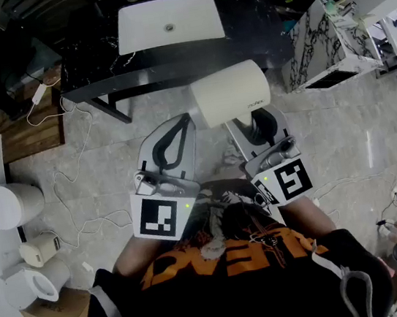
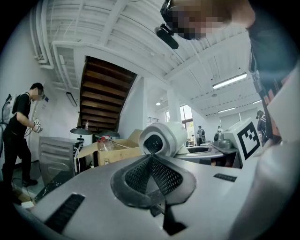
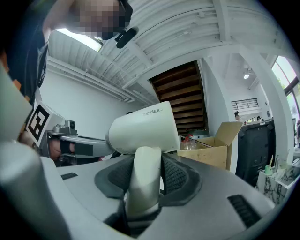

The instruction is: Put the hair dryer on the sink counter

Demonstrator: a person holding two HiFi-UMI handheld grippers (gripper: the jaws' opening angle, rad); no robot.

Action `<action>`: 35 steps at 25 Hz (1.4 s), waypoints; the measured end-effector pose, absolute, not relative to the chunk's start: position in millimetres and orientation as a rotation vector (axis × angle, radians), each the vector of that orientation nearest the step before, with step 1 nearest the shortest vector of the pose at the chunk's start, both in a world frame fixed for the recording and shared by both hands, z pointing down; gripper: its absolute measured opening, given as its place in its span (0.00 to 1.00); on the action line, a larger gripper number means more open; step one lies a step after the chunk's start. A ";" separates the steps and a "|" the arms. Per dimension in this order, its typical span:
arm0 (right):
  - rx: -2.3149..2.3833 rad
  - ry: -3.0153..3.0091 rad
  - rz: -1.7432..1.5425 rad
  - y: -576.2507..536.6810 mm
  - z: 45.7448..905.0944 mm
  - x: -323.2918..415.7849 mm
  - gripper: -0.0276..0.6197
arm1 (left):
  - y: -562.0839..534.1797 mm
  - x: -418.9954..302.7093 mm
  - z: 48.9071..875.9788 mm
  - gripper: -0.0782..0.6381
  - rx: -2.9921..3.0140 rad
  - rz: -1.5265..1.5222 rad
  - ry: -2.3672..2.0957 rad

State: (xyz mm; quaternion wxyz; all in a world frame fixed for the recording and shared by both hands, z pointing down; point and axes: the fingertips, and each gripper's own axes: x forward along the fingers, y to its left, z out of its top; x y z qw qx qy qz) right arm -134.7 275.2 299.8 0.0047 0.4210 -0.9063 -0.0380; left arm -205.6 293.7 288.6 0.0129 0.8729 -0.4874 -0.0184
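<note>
Head view: hair dryer (image 1: 229,92) over the floor, just short of the bench (image 1: 256,23), at the right hand-held gripper (image 1: 258,124) tips; left hand-held gripper (image 1: 182,123) just left of it.
Left gripper view: jaws together, empty; hair dryer (image 2: 161,138) just beyond.
Right gripper view: jaws clamped on the hair dryer (image 3: 145,129) handle.

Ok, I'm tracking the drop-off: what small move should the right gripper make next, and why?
Probably ease forward toward the dark sink counter. The right gripper has its jaws clamped on the handle of the cream plastic hair dryer, which is held in the air just before the counter's front edge.
</note>
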 end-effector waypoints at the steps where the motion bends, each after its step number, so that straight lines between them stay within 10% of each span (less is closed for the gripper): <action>1: 1.315 -2.838 -0.119 275.5 300.3 -136.4 0.31 | 293.8 -206.9 288.7 0.14 2.723 -0.059 -1.519; 35: 1.319 -2.866 0.019 158.7 323.2 -153.0 0.31 | 173.9 -222.3 309.9 0.14 2.722 -0.054 -1.472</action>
